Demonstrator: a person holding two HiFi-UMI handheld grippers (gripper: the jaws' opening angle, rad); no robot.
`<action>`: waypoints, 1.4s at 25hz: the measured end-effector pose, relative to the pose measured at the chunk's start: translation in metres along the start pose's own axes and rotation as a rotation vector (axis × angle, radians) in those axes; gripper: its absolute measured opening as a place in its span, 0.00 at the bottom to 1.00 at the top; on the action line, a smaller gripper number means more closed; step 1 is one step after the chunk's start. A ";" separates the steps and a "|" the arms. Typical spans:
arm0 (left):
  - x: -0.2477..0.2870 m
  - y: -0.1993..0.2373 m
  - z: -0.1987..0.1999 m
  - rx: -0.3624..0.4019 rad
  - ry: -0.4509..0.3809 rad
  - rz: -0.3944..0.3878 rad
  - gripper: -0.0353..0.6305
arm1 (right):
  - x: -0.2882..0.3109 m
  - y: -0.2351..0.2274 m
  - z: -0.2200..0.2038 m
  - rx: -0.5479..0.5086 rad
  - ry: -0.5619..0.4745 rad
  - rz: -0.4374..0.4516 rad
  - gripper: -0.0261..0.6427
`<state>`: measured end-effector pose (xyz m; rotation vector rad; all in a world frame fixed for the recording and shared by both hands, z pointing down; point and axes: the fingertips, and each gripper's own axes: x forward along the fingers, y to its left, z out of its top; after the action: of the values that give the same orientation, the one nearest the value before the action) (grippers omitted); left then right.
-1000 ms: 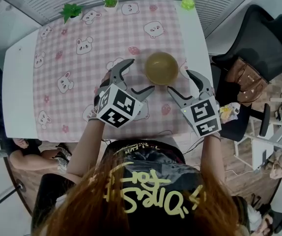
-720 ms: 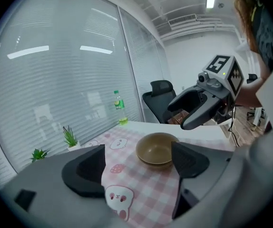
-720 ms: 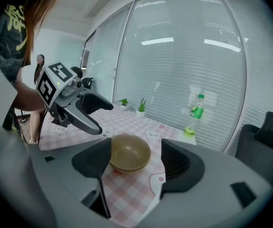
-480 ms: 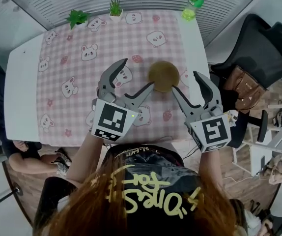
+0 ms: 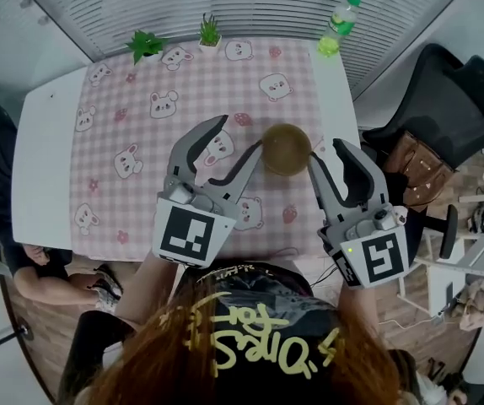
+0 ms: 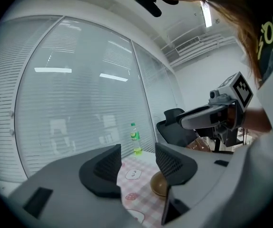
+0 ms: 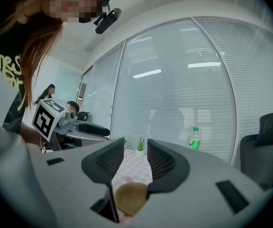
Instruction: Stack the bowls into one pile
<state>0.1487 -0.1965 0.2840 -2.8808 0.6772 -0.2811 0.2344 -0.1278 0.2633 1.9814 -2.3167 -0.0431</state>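
**Tongs lift clear of the standing bowl pile**

The bowl pile [image 5: 286, 148] sits just right of centre in the head view, on the pink checked cloth [image 5: 141, 201] over the surface [image 5: 44, 167]. Its mouth faces up; being round, it has no long axis, only an upright one. How many bowls nest in it cannot be told. Over the last second the left tongs [image 5: 240, 133] and right tongs [image 5: 326, 152] have risen from either side of it. Their jaws have just been closing to a half gap with nothing between them. The stacking looks finished.
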 end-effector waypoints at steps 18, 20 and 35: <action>-0.019 0.019 0.005 -0.080 -0.031 0.107 0.04 | 0.000 0.005 0.003 -0.050 -0.038 -0.057 0.04; -0.020 0.022 0.006 -0.084 -0.031 0.106 0.04 | 0.004 0.004 0.004 -0.054 -0.029 -0.071 0.04; -0.025 0.029 0.006 -0.094 -0.020 0.095 0.04 | 0.007 0.000 0.005 -0.043 -0.020 -0.119 0.04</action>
<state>0.1162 -0.2096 0.2685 -2.9240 0.8420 -0.2136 0.2329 -0.1344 0.2586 2.1045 -2.1866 -0.1207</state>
